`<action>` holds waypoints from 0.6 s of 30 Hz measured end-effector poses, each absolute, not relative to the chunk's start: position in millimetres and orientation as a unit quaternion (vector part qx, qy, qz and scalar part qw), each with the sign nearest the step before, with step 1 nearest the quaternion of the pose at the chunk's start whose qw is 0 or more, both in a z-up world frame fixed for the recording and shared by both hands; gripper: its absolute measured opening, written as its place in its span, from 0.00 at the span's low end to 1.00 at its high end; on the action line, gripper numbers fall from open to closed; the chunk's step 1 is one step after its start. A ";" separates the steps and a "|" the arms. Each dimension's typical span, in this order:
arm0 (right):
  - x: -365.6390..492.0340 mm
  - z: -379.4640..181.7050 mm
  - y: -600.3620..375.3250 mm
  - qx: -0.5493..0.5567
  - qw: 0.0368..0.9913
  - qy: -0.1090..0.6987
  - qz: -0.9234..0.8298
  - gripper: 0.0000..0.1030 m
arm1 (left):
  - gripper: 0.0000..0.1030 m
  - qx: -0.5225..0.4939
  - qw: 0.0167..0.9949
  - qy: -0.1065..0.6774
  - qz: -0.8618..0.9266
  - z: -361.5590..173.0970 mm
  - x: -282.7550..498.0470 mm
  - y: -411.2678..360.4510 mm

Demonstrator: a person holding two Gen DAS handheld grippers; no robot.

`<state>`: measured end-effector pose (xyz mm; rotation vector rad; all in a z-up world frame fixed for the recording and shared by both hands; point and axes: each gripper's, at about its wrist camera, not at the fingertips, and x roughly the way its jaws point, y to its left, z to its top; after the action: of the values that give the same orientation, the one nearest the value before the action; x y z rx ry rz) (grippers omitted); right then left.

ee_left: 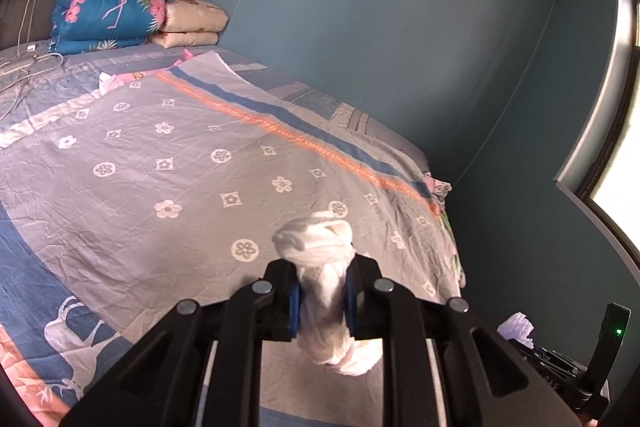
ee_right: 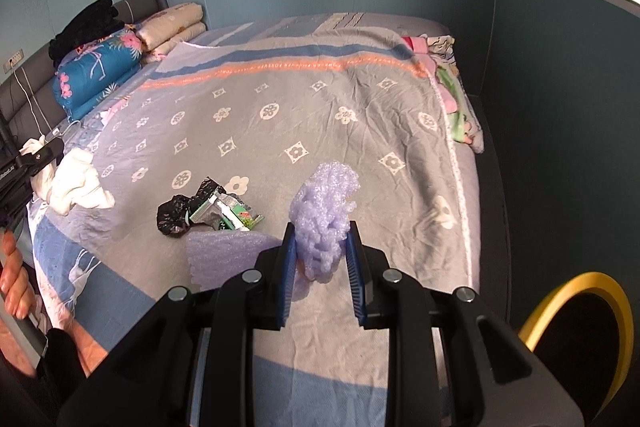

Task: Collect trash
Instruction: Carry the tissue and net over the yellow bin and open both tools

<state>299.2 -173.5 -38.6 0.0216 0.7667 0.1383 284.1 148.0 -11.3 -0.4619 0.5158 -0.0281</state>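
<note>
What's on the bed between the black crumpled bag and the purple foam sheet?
In the right wrist view, green-and-white wrappers lie between the black bag and the purple foam sheet, touching both.

Bed (ee_right: 360,131), patterned sheet; on it: folded quilts (ee_right: 96,75), black bag (ee_right: 174,213), green packets (ee_right: 236,217), foam sheet (ee_right: 224,255).

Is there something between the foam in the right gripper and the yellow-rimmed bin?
Nothing visible. The right gripper holds the purple foam above the bed, and the yellow-rimmed bin sits low to its right past the bed's edge. The space between looks free; only part of the bin shows.
</note>
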 end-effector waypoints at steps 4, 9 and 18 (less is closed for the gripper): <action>277.9 -25.7 -190.6 0.017 0.929 0.363 0.066 0.22 | 0.15 -0.213 0.942 0.256 -0.025 -4.4 273.0 131.5; 254.3 -12.6 -212.1 0.024 0.934 0.351 0.061 0.22 | 0.15 -0.195 0.943 0.265 -0.049 0.4 258.8 100.4; 210.1 12.1 -259.8 0.035 0.946 0.322 0.034 0.22 | 0.15 -0.166 0.944 0.266 -0.104 13.2 236.0 43.4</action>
<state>210.1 -259.8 12.1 0.0718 0.6556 0.0695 236.0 43.4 13.2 -0.3380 0.5417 -0.2116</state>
